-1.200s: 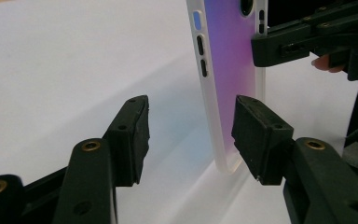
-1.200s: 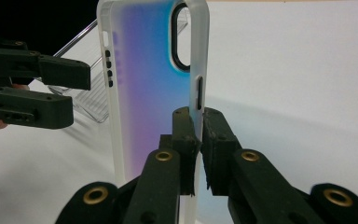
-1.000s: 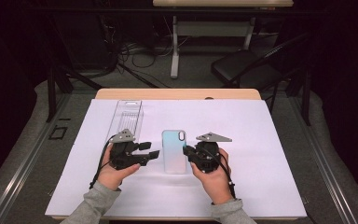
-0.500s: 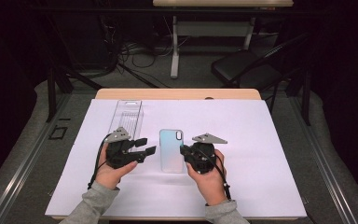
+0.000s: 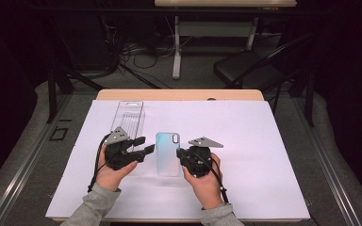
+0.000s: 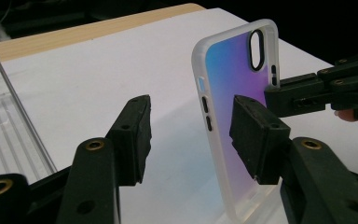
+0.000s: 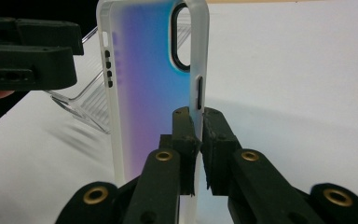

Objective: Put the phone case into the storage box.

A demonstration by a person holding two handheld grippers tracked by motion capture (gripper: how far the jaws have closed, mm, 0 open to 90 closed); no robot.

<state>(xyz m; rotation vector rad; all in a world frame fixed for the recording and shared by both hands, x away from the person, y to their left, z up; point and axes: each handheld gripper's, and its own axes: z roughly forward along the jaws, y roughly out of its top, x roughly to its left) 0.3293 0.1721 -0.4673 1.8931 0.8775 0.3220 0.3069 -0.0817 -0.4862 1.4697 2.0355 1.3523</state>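
Note:
An iridescent blue-purple phone case [image 5: 168,153] with a frosted white rim lies mid-table on the white sheet. My right gripper [image 5: 181,155] is shut on its right rim; in the right gripper view the pads [image 7: 200,126] pinch that rim just below the side button slot of the case [image 7: 149,70]. My left gripper [image 5: 146,145] stands open at the case's left side. In the left gripper view its jaws [image 6: 191,126] straddle the left rim of the case [image 6: 233,84] without pressing it, and the right gripper [image 6: 307,91] shows beyond.
A clear plastic box [image 5: 128,117] lies on the white sheet [image 5: 264,141] behind my left gripper, and it is seen again as the clear box [image 7: 88,102] past the case. The wooden table edge [image 5: 179,95] runs along the back. A chair [image 5: 250,66] stands on the floor beyond.
My right gripper and the phone case have shifted a little to the left, toward the left gripper. The left gripper has stayed where it was.

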